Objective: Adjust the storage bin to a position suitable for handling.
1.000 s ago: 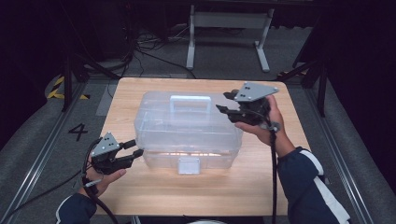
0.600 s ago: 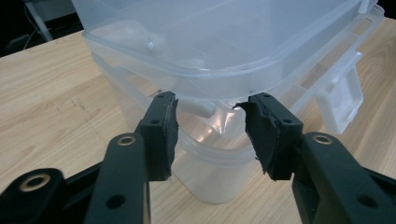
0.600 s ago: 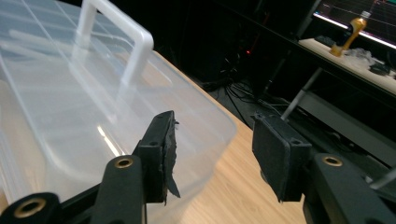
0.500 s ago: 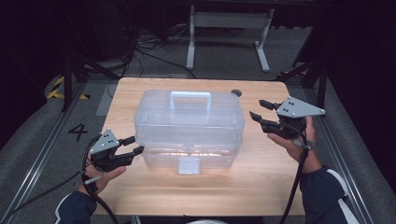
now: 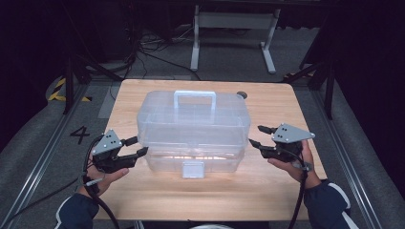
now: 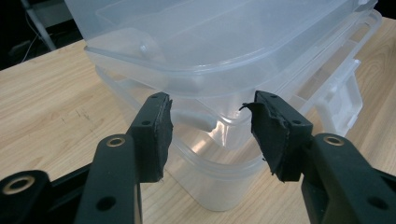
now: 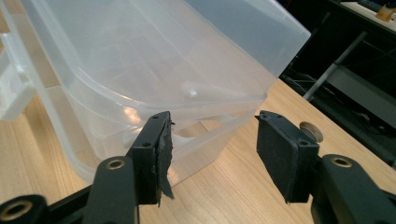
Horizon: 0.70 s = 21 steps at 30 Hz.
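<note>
1. Since a second back, the right hand-held gripper (image 5: 254, 136) came off the top right of the box (image 5: 193, 125) and dropped to the box's right end, low over the counter (image 5: 143, 200). Its jaws had just been opening; nothing sat between them.
2. The left hand-held gripper (image 5: 137, 146) barely moved: it sat at the box's front-left corner throughout. Its jaws had just been opening too. In the left gripper view the pads (image 6: 156, 135) stood apart, with the box's rim in line behind the gap and no pad pressing on it.
3. So both hand-held grippers were open, one at each end of the box, and neither was gripping. We read this as lining up for a two-sided hold on the ends, to lift or shift the box. That is a judgement only.
4. The box was clear plastic and sat mid-counter with its lid down, handle (image 5: 194, 96) on top and latch (image 5: 193, 168) at the front facing us.
5. Contents: we saw nothing inside through the walls. A shallower tier or tray seemed nested under the lid, but we couldn't be sure.
6. A small round thing (image 5: 241, 95) lay on the counter just behind the box's far right corner. It was too small to identify.
</note>
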Each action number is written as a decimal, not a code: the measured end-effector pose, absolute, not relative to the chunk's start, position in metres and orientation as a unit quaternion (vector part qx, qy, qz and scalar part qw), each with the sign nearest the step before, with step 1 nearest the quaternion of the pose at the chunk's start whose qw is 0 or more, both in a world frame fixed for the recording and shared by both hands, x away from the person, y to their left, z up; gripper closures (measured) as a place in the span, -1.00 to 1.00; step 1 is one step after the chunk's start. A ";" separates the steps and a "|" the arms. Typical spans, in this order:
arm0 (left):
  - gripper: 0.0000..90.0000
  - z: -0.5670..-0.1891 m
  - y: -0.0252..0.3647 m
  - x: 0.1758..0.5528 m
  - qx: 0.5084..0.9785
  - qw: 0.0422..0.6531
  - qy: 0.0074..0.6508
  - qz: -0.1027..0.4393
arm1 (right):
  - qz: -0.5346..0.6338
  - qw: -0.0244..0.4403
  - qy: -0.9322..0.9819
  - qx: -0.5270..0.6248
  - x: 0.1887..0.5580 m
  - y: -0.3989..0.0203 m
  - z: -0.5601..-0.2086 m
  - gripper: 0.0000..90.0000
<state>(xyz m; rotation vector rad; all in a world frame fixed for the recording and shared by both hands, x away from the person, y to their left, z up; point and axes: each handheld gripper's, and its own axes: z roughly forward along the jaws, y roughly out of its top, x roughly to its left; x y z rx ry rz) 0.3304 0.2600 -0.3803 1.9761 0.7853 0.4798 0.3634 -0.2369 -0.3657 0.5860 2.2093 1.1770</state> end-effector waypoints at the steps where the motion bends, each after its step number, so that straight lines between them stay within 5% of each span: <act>1: 0.08 -0.380 0.260 0.330 0.804 0.463 0.319 0.195 | 0.438 0.284 0.824 0.222 0.364 -0.236 -0.368 0.02; 21: 0.01 -0.382 0.255 0.330 0.808 0.456 0.312 0.206 | 0.468 0.268 0.811 0.228 0.370 -0.231 -0.384 -0.04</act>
